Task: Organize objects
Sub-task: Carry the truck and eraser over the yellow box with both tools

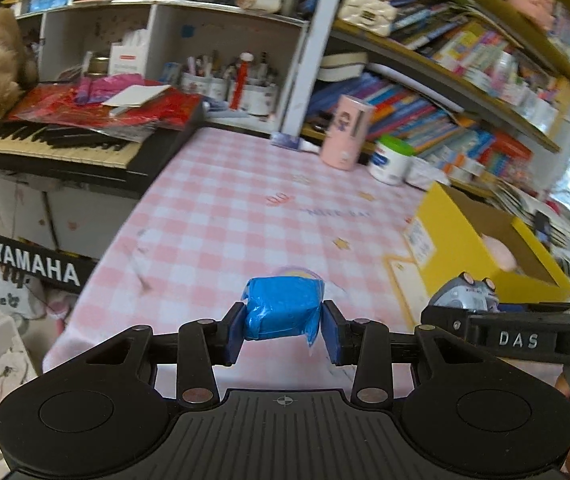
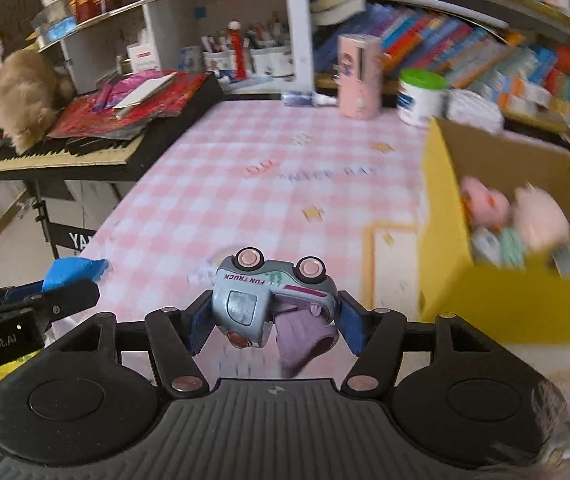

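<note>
The left gripper (image 1: 283,330) pinches a blue packet (image 1: 281,308) between its two pads at the lower middle of the left wrist view, lifted above the pink checked tablecloth (image 1: 225,200). The packet looks light and soft; its shiny wrapper is creased and bulges where the pads press, so it probably gives under a squeeze and could slip if held by the loose foil end at its lower right. The broad middle, where it is held now, seems the safest place. The right gripper (image 2: 273,326) clamps a toy truck (image 2: 269,292), upside down with its pink wheels on top, at the lower middle of the right wrist view. The truck looks rigid, smooth and fairly light, and its rounded grey body could twist between the pads. A purple part hangs from its underside and looks looser, so the flat flanks are the better hold. The yellow box (image 2: 501,304) stands open at the right of both views, with soft pink toys (image 2: 485,200) already inside, and appears to be where both things belong. Neither is over its opening yet.
</note>
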A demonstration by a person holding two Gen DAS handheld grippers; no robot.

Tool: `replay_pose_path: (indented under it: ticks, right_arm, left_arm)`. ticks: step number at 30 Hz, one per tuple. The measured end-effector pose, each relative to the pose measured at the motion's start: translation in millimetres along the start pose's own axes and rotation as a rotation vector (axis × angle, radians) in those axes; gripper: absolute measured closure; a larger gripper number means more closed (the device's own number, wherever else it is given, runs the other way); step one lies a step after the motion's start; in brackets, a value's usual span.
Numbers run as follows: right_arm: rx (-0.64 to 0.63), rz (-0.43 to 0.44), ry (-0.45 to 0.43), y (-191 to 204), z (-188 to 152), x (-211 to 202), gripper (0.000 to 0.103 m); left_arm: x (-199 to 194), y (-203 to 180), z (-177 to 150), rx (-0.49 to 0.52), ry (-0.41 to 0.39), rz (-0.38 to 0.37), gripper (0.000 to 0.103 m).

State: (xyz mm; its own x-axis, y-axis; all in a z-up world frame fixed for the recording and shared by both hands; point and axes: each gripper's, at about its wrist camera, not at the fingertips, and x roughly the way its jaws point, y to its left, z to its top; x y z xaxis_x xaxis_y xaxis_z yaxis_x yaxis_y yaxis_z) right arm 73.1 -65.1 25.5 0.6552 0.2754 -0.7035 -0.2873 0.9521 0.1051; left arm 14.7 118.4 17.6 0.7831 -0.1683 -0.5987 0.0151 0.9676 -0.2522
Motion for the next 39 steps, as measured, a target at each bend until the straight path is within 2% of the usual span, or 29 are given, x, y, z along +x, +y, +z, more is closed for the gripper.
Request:
replay_pose_path:
  ticks: [6,11,25,32,39]
  right_arm:
    - [0.037,-0.064,-0.031,-7,-45,-44,0.042]
    - [0.138,-0.125,-0.013,-25,-75,-70,0.042]
    - [0.357,-0.321,-0.024,-84,-130,-130,0.042]
    - [0.404,-0.364,-0.031,-113,-137,-142,0.042]
    - [0.392,-0.348,-0.039,-137,-121,-135,0.042]
  left_arm:
    - [-16,-25,-23,0.066,0.028,-0.096,0.065]
    - [-23,-50,-30,0.139,0.035,-0.173,0.065]
    - [-10,-132,-43,0.305,0.083,-0.382,0.066]
    - [-1,-161,-43,0.340,0.089,-0.408,0.066]
    - [7,-183,-31,0.349,0.052,-0.390,0.066]
